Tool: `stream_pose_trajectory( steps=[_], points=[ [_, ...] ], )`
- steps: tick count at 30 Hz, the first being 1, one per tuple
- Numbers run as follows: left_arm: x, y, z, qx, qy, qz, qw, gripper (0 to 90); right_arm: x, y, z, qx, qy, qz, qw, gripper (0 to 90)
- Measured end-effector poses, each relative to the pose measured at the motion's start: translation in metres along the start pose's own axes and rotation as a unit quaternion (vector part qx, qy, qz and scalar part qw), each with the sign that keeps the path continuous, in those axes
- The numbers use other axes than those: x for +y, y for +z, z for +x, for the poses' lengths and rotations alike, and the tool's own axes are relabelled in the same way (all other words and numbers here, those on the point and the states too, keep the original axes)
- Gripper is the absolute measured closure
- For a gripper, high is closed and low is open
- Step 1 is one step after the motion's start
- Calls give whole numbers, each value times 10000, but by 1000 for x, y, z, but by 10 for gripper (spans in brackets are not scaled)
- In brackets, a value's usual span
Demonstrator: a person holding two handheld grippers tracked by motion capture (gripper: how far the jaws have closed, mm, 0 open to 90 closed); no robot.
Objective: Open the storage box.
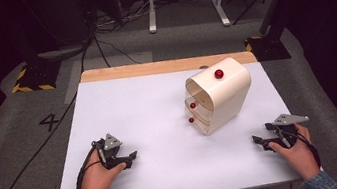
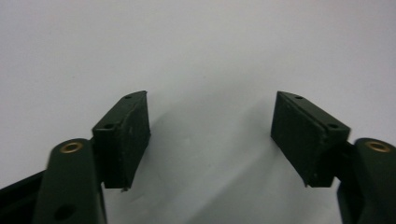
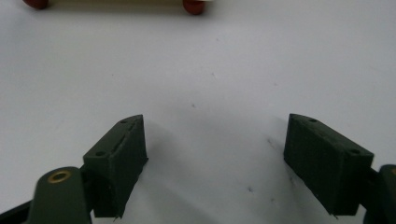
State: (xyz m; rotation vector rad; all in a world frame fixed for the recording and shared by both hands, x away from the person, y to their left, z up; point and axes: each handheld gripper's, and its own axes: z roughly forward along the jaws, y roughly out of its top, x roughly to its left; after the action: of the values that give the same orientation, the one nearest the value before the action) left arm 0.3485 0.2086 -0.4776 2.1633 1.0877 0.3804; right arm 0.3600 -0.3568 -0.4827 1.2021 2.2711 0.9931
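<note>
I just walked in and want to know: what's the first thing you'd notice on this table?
The cream drawer box with red knobs stands out first, lying tipped over on the right half of the white table. Near the front edge, the left gripper and the right gripper rest open and empty, one at each side.

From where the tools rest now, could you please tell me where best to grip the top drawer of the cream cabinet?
Probably by its red knob, coming from the cabinet's open front at the left: the knob juts out, small and round, so the open left tool could pinch it.
</note>
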Motion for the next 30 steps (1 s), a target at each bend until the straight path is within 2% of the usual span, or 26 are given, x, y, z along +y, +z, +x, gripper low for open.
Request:
stream_pose_trajectory(
  steps=[3,4,6,7,8,10,15,18,19,21,22,23,24,25,26,27,28,29,30],
  points=[
    [3,-5,1,-62,-48,-92,9999,350,0,0,0,-3,-2,-3,10000,212],
    [8,-12,0,-110,-42,-292,9995,352,0,0,0,1,6,-11,10000,212],
    [14,-21,-2,-138,0,-527,9985,355,0,0,0,-3,7,-12,10000,212],
    [14,-21,-2,-138,0,-527,9985,356,0,0,0,-3,7,-12,10000,212],
    [20,-30,-4,-218,16,-780,9967,356,0,0,0,-4,7,-8,10000,213],
    [26,-38,-8,-264,54,-961,9950,356,0,0,0,-4,7,-8,10000,212],
    [34,-50,-14,-289,132,-1145,9929,367,0,0,0,-4,9,-10,10000,213],
    [41,-62,-20,-189,235,-1332,9906,371,0,0,0,-4,9,-13,10000,213],
    [41,-62,-20,-189,235,-1332,9906,375,0,0,0,-2,10,-14,10000,213],
    [45,-69,-24,-262,274,-1549,9872,381,0,0,0,-3,8,-15,10000,213],
    [45,-69,-24,-262,274,-1549,9872,383,0,0,0,-3,8,-15,10000,213],
    [47,-71,-27,-365,306,-1701,9843,386,0,0,0,1,12,-16,10000,213],
    [47,-71,-27,-365,306,-1701,9843,388,0,0,0,-3,9,-14,10000,213],
    [50,-71,-29,-481,340,-1852,9809,391,0,0,0,-3,8,-15,10000,213],
    [51,-70,-30,-525,380,-1904,9796,394,0,0,0,-4,7,-15,10000,213],
    [51,-70,-30,-525,380,-1904,9796,397,0,0,0,-4,7,-15,10000,213],
    [55,-67,-33,-599,439,-2027,9764,402,-1,0,1,-8,10,-15,10000,213],
    [57,-66,-34,-619,494,-2058,9754,404,-1,0,1,-10,7,-17,10000,213],
    [57,-66,-34,-619,494,-2058,9754,404,-1,0,1,-10,7,-17,10000,213]
  ],
)
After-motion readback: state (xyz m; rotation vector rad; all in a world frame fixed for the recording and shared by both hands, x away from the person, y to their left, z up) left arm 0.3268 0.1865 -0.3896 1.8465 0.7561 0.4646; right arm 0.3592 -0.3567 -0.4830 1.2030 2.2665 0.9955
